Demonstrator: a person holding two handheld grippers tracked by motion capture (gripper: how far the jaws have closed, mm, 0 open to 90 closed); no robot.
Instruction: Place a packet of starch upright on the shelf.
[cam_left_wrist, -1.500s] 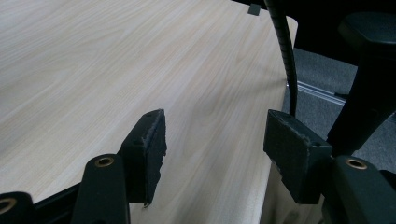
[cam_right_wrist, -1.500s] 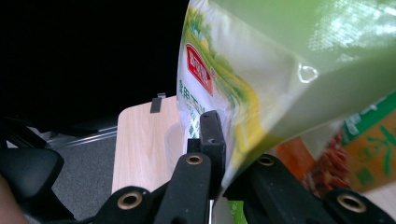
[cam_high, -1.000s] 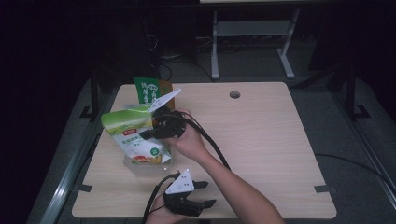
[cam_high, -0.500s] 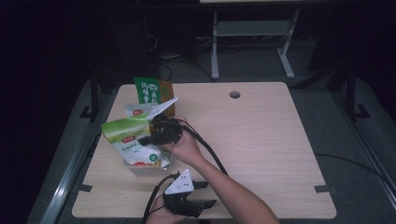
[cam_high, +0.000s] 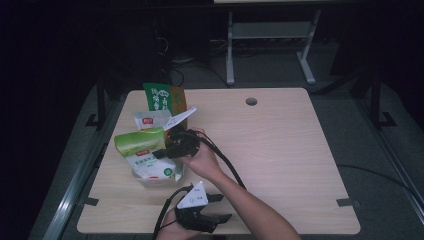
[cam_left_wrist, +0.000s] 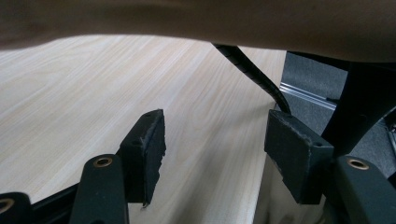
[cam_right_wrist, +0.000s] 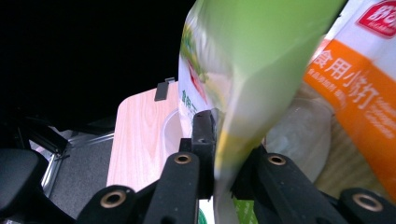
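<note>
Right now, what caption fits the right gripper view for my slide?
Right hand-held gripper with a green packet between its jaws, beside an orange-and-white bag.

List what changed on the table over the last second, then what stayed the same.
The right gripper lowered the green bag toward the clear container by the table's left edge. Its jaws have just been opening a little, with the bag's edge between them and touching them. The left gripper stayed open near the front edge. The dark green packet and the orange-and-white packet kept their places.

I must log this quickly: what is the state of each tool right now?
Left tool: open, holding nothing, over the table.
Right tool: jaws just opening, green packet between them, grip cannot be told.
</note>
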